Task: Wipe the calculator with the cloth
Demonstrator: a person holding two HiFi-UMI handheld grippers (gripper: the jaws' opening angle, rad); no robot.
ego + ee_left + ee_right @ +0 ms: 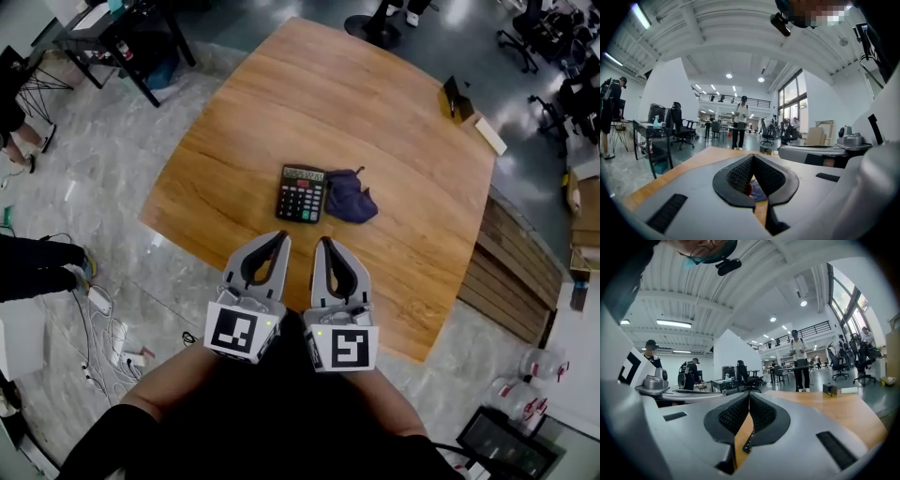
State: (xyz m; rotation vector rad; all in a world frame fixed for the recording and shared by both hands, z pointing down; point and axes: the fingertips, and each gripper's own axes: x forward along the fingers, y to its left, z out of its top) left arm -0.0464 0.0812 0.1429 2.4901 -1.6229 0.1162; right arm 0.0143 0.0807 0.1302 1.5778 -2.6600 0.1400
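A black calculator [302, 193] lies flat near the middle of the wooden table [309, 84]. A crumpled dark blue cloth [350, 197] rests right beside it, touching its right edge. My left gripper [281, 236] and right gripper [323, 242] hover side by side over the table's near edge, short of both things, and point toward them. Both are shut with nothing between their tips. In the left gripper view the shut left gripper [753, 157] lets a bit of the cloth [758, 191] show through the gap below. In the right gripper view the shut right gripper [749, 395] frames the calculator's edge [747, 444].
A small dark box [457, 97] and a white block [490, 134] sit at the table's far right corner. Wooden planks [511, 267] lie on the floor to the right. Cables [108, 328] and a person's legs [42, 264] are at the left, desks and chairs beyond.
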